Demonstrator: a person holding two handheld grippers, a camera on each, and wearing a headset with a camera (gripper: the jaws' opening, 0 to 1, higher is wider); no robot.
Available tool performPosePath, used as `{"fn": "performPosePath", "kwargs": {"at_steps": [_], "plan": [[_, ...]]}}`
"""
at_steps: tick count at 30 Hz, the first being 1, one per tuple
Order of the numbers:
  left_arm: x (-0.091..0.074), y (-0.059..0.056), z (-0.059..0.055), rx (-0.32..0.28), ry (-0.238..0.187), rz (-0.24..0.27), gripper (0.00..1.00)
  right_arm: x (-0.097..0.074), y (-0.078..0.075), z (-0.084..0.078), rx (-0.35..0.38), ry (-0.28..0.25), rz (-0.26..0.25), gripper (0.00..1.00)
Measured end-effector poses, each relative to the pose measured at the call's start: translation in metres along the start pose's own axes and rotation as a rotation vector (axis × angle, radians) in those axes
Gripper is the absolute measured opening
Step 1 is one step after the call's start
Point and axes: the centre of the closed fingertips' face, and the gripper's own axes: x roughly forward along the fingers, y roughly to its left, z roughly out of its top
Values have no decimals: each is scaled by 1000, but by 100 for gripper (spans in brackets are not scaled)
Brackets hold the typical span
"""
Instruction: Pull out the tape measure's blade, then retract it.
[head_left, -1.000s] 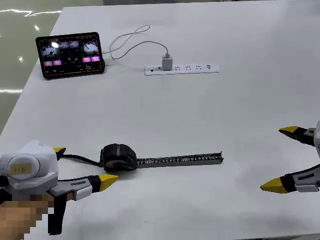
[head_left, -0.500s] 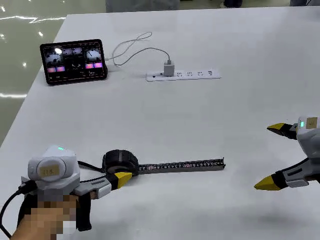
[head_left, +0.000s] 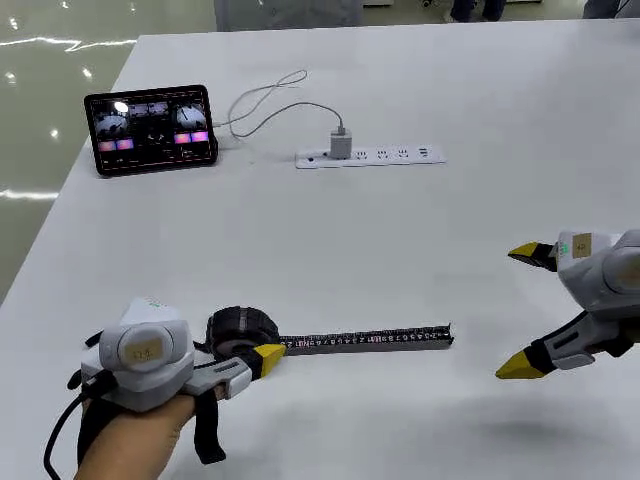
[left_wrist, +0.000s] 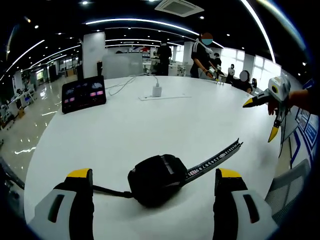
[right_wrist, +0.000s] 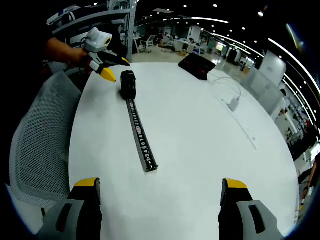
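The black tape measure case (head_left: 240, 333) lies on the white table (head_left: 400, 240), its dark blade (head_left: 370, 340) pulled out to the right and lying flat. My left gripper (left_wrist: 154, 175) is open, one yellow-tipped jaw on each side of the case (left_wrist: 157, 179), not touching it. My right gripper (head_left: 517, 310) is open with nothing in it, a short way right of the blade's end (head_left: 447, 335). In the right gripper view the blade (right_wrist: 140, 135) runs from the case (right_wrist: 128, 82) towards my jaws and ends just ahead of them.
A tablet (head_left: 152, 130) with a lit screen stands at the back left. A white power strip (head_left: 370, 156) with a charger and a looping cable (head_left: 265, 95) lies behind. The table's left edge (head_left: 45, 235) is close. A mesh chair (right_wrist: 40, 150) is beside the table.
My left gripper has moved right until its jaws stand on either side of the case. The right gripper has drifted slightly left towards the blade's end. The blade's length looks unchanged.
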Motion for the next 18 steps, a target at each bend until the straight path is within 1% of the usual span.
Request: {"fn": "performPosePath", "kwargs": {"at_steps": [1,3,6,8,13,15,16,18], "plan": [[1,-1,1,3,-7,6,99,2,0,2,-4,-2,5,99],[2,-1,2,-2,-18,15,99,6,0,3,-27,12,14,99],[7,-5,3,-35,-34,11,99,11,0,9,-28,3,33,99],[9,-7,2,-32,-34,11,99,13,0,11,-30,3,42,99],[15,-6,1,-16,-53,37,99,19,-2,11,-41,7,53,99],[16,-7,1,-14,-61,39,99,22,-1,11,-53,7,66,99],[16,-7,2,-18,-67,42,99,23,2,12,-65,5,81,99],[16,-5,3,-16,-75,56,99,26,4,12,-77,9,98,99]]}}
